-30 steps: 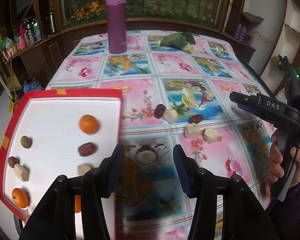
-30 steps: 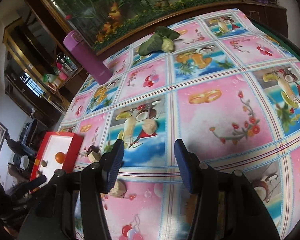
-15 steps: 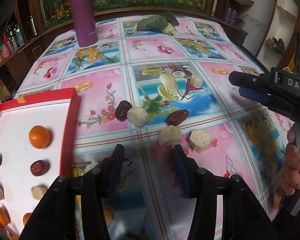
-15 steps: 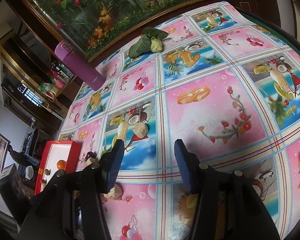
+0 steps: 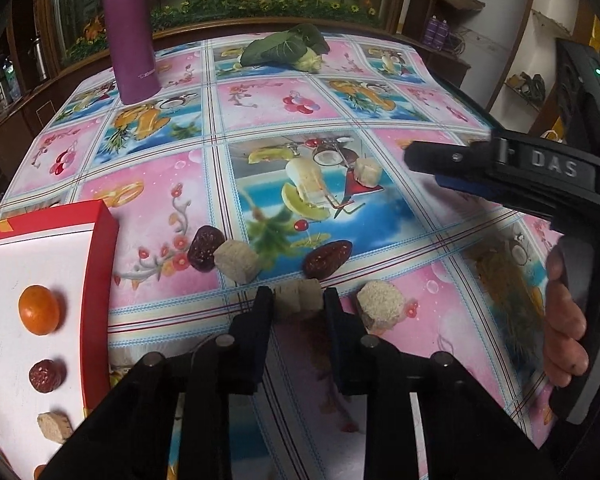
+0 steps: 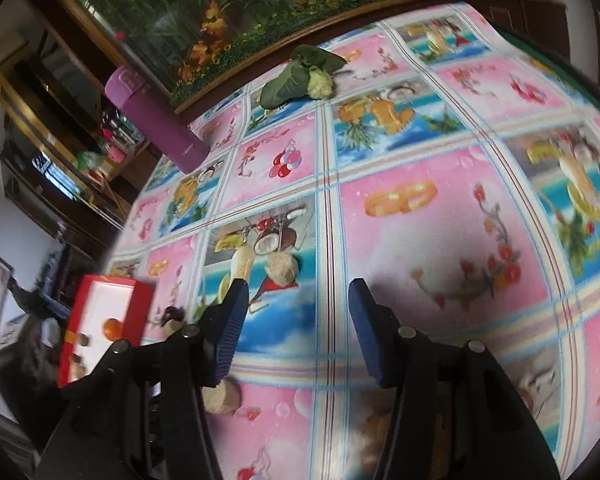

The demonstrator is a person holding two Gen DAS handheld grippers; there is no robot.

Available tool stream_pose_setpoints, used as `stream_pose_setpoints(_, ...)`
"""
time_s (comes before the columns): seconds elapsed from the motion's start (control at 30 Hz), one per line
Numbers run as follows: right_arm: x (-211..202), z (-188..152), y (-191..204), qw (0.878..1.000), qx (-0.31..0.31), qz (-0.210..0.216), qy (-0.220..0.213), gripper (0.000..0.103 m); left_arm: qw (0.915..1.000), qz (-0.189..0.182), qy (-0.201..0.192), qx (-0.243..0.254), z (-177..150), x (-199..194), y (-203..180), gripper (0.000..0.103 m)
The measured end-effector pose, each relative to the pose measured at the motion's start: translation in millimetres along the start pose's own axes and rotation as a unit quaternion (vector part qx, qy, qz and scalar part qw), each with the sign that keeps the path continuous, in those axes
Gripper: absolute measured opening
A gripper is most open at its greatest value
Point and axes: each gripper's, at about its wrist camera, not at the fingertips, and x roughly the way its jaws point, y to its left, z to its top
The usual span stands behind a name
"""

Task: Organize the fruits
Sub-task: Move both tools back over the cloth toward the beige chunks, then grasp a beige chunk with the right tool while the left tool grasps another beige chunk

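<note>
Jaws of the left gripper [image 5: 298, 300] are closing around a beige cube [image 5: 298, 299].

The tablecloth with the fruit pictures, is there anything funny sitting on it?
Yes: a leafy green vegetable with a pale head lies on its side at the far edge, away from the red-rimmed white tray and the fruit pieces.

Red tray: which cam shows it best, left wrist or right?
Left wrist. The red tray sits large at lower left, its white floor showing an orange, a date and a beige cube, though the frame edge crops it. The right wrist view shows the tray whole but small, blurred and far off.
</note>
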Motion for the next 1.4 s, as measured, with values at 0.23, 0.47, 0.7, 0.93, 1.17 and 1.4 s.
stream_pose_setpoints(0.23,23,5,20,0.999,-0.041,-0.008,0.017,0.054,0.9996,0.003,-0.018,-0.021,-2,-17,10,0.025)
stream_pose_setpoints(0.47,41,3,31,0.997,-0.068,-0.032,0.034,0.054,0.9968,0.024,-0.055,-0.052,-10,-50,27,0.025)
stream_pose_setpoints(0.7,47,3,43,0.993,-0.094,-0.064,0.027,0.052,0.9935,0.038,-0.072,-0.079,-14,-68,46,0.025)
stream_pose_setpoints(0.93,51,-3,51,0.98,-0.143,-0.138,0.007,0.023,0.9912,0.046,-0.08,-0.095,-18,-77,59,0.025)
stream_pose_setpoints(1.17,31,0,40,0.989,-0.105,-0.103,-0.009,0.023,0.9893,0.049,-0.092,-0.102,-28,-94,64,0.025)
stream_pose_setpoints(1.4,-14,-5,35,0.995,-0.053,-0.05,-0.066,0.023,0.9852,0.066,-0.109,-0.115,-40,-115,83,0.025)
